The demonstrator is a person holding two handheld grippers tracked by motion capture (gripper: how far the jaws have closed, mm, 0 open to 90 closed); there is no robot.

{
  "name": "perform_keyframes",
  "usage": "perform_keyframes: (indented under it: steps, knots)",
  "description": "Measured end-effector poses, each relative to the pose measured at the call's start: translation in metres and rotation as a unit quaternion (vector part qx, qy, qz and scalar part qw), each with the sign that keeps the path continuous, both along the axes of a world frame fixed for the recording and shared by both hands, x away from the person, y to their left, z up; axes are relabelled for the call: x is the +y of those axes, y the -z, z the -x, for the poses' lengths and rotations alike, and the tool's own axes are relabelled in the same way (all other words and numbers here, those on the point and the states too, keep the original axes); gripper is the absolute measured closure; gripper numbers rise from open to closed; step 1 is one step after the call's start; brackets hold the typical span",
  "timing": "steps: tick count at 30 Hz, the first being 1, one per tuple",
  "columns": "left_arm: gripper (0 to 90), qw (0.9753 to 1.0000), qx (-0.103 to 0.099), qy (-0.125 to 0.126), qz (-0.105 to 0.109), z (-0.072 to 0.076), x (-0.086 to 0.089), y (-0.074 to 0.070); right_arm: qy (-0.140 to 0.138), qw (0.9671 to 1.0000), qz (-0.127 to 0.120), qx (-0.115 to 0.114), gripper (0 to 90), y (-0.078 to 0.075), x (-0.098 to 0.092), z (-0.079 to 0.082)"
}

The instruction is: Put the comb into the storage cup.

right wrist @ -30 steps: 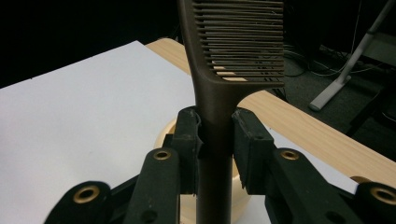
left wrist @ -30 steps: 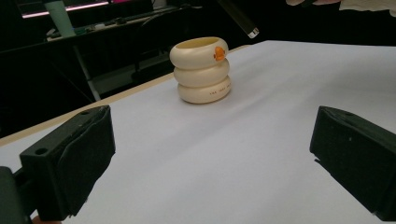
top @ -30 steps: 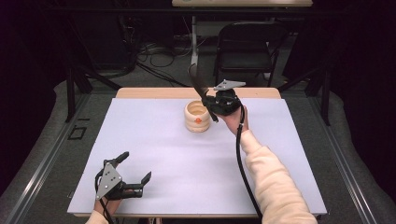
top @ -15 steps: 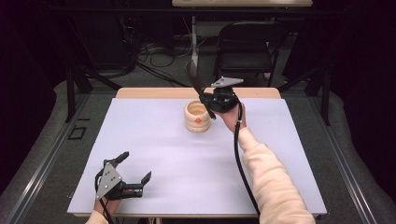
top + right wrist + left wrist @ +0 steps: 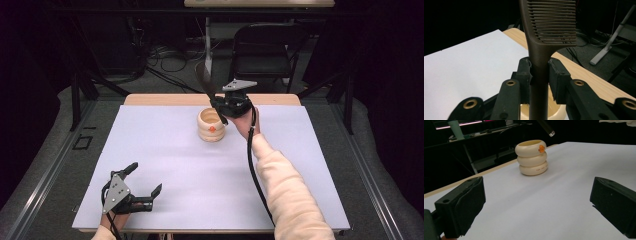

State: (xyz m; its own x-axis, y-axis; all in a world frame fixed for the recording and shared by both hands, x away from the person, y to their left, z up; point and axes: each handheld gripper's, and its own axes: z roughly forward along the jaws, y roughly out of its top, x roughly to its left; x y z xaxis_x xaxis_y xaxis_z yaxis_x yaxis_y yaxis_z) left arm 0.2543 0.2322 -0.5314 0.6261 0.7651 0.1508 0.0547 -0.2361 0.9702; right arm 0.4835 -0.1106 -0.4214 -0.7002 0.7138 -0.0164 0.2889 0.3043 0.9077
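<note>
A cream ribbed cup (image 5: pixel 211 125) with an orange dot stands on the white table cover (image 5: pixel 165 150), at the far middle. My right gripper (image 5: pixel 218 106) hovers just right of and above the cup, shut on the handle of a dark brown comb (image 5: pixel 204 82). The comb's teeth point up and away to the left. In the right gripper view the jaws (image 5: pixel 539 72) clamp the comb (image 5: pixel 551 22) below its teeth, with the cup (image 5: pixel 549 110) under it. The comb's handle end (image 5: pixel 545 126) hangs over the cup (image 5: pixel 532 157). My left gripper (image 5: pixel 146 177) rests open at the near left, empty (image 5: pixel 536 202).
A strip of bare wooden table (image 5: pixel 165 99) shows beyond the white cover. A black folding chair (image 5: pixel 265 50) and cables stand on the floor behind the table. Metal rails (image 5: pixel 45 170) run along both sides.
My right gripper has risen a little and drifted slightly left with the comb in it. The left gripper has not moved.
</note>
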Motion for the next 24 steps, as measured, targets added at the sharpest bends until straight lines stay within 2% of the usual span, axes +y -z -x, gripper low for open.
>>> perform_keyframes:
  steps: [24]
  knots:
    - [0.1, 1.0, -0.001, -0.001, 0.001, 0.0, 0.0, 0.0, 0.013, 0.9991, -0.025, -0.031, 72.3, 0.003, 0.011, -0.01]
